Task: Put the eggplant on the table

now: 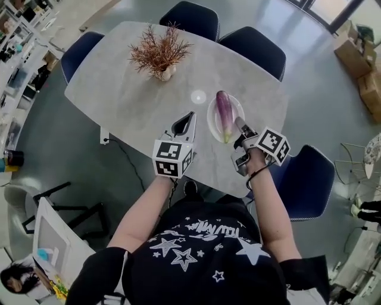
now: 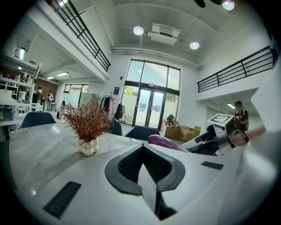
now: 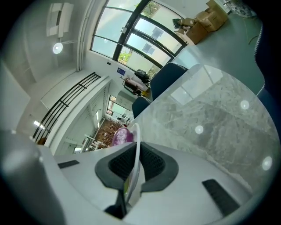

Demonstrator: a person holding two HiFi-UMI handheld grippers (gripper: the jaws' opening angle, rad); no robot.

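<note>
A purple eggplant lies on a small white plate near the front right of the pale marble table. My right gripper is shut on the plate's near rim. In the right gripper view the thin rim runs between the jaws, with the eggplant just beyond. My left gripper hovers just left of the plate, shut and holding nothing. In the left gripper view, the eggplant and the right gripper show past the closed jaws.
A vase of dried reddish twigs stands mid-table, further back. Dark blue chairs ring the table at the far side, far right, left and near right. Cardboard boxes sit on the floor at the right.
</note>
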